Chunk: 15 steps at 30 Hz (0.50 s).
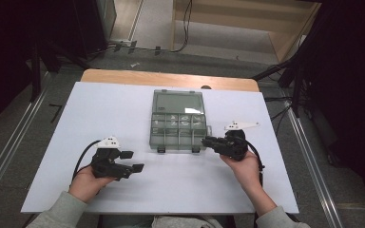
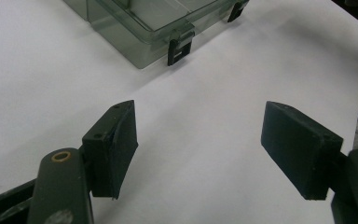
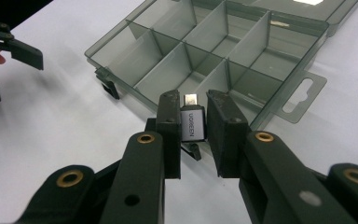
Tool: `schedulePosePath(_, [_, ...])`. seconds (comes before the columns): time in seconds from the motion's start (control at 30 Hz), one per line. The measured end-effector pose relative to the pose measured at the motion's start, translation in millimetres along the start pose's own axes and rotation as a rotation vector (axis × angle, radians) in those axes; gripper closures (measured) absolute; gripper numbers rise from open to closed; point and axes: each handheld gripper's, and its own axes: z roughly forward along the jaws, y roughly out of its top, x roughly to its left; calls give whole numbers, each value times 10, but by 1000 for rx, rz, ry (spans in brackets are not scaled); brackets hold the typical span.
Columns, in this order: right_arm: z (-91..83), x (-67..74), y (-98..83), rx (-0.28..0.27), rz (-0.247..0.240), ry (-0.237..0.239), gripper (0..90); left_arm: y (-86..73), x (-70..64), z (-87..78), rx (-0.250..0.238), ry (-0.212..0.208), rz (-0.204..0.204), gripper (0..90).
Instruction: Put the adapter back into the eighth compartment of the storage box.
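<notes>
The right tool [image 3: 193, 133] is clamped on a small silver adapter [image 3: 192, 122], a short metal plug piece with lettering on its body, held between the two pads with its connector tip pointing forward, away from the hand and toward the organizer box [image 3: 205, 51]. The adapter's long axis runs along the tool's own line, so the tip leads straight at the box. That box, a smoky clear plastic case with its lid folded back flat on the far side, lies on the white desk [image 1: 123, 109] just ahead of the tool; the near wall of the box stands right beyond the adapter's tip, and the nearest compartments sit directly past it. In the right gripper view those near cells look bare, while a small pale item lies in a far cell close to the hinge; the high view shows small bits in the row of cells nearest the lid, too small to name. The likely move is a short carry forward and over the near wall, then a drop into one cell, so the tip must clear the wall first. The left tool [image 2: 200, 140] rests over bare desk on the other side of the box, its pads wide apart with nothing between them, and the box's front latch [image 2: 179, 46] lies well ahead of it. The right hand [image 1: 243, 164] is far nearer the cells.
</notes>
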Motion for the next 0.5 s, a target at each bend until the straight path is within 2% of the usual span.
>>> schedulePosePath(0.5, [123, -85, 101, -8, 24, -27, 734, -11, 1, 0, 3, 6, -1, 271])
